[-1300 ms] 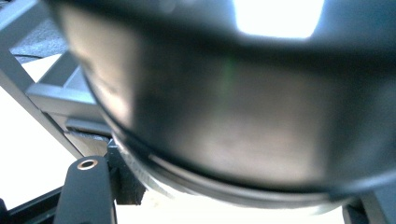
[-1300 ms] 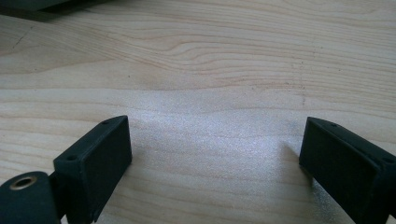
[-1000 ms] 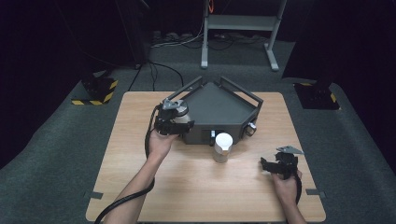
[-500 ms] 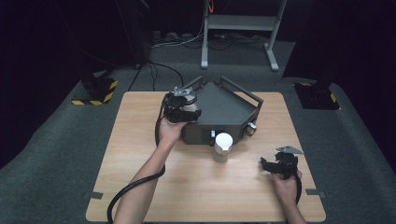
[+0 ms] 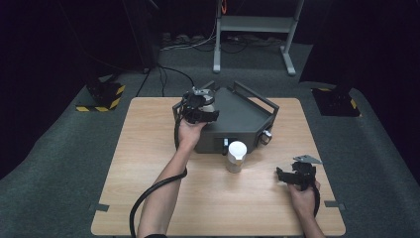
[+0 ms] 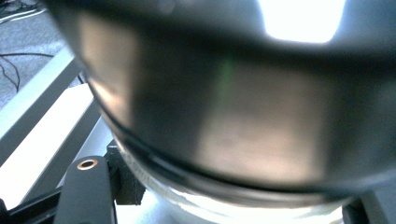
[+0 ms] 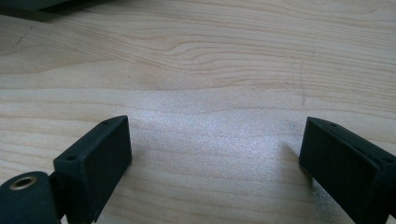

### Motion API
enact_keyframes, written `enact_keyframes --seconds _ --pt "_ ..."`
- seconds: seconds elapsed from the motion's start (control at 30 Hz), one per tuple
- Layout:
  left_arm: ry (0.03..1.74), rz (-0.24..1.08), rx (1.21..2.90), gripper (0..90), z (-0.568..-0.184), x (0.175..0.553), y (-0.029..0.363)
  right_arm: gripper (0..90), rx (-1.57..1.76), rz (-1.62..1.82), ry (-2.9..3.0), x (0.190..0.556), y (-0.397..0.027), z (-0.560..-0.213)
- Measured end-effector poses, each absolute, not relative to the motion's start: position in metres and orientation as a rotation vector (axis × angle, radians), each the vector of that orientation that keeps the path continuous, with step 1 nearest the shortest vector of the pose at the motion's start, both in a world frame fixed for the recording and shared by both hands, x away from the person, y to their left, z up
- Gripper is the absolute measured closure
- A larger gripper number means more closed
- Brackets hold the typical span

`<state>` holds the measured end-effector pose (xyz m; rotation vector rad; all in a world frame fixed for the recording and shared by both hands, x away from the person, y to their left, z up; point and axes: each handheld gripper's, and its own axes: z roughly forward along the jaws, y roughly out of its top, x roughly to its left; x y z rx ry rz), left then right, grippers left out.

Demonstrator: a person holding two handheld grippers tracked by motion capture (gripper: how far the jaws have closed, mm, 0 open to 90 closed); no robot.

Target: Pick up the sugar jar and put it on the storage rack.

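a dark round container (image 6: 224, 116) is held clamped in the left gripper (image 5: 199, 110) above the grey machine (image 5: 237, 119), seemingly for loading; the right gripper (image 5: 296, 174) rests on the table (image 5: 148, 163), fingers wide and empty.

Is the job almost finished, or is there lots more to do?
About halfway, I think. Done: the left tool has grabbed a dark round thing, too blurry to name. In hand: it holds that thing over the grey box. Left: putting it down. The white-capped jar stands untouched on the table, and the right tool rests open nearby.
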<state>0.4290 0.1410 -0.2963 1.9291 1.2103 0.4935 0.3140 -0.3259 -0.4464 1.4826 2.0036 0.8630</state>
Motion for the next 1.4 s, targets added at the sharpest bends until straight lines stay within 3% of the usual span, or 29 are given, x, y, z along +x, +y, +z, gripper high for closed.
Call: enact_keyframes --seconds 1.4 --pt "1.202 0.531 1.978 30.9 -0.322 0.434 0.123 9.1 1.483 0.863 2.003 0.314 -0.326 -0.446"
